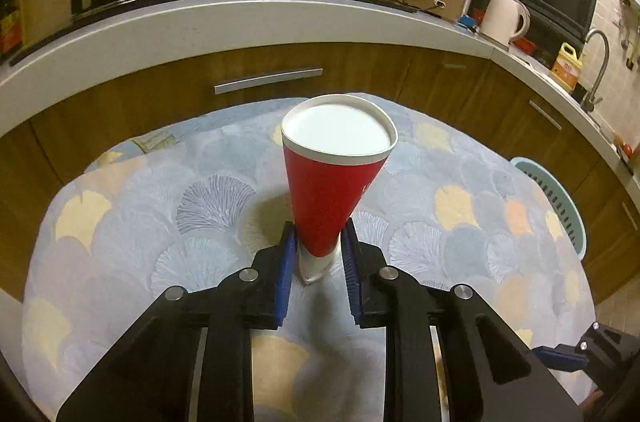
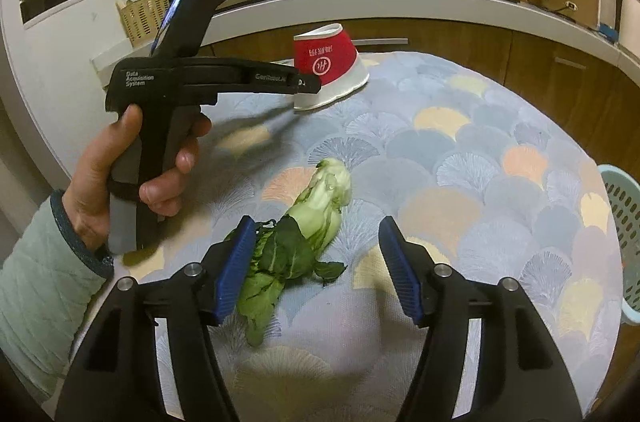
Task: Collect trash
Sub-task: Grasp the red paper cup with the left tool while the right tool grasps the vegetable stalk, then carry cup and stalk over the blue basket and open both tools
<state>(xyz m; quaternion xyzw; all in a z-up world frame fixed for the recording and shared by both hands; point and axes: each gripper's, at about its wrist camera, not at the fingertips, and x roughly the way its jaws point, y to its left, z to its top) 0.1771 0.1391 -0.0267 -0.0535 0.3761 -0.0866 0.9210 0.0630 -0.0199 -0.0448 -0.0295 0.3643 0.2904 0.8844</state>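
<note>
My left gripper (image 1: 319,242) is shut on a red paper cup (image 1: 334,190), squashing one end flat and holding it above the table; its white round end points away. In the right wrist view the same cup (image 2: 328,62) hangs from the left gripper (image 2: 298,82) over the far part of the table. A green leafy vegetable (image 2: 304,230) lies on the patterned tablecloth (image 2: 460,182). My right gripper (image 2: 318,254) is open above it, the leaves lying near the left pad (image 2: 236,266).
A light teal plastic basket (image 2: 624,242) stands beside the table at the right; it also shows in the left wrist view (image 1: 560,202). Beyond the table runs a kitchen counter (image 1: 240,18) with stove, wok, steel pot and kettle, wooden cabinets below.
</note>
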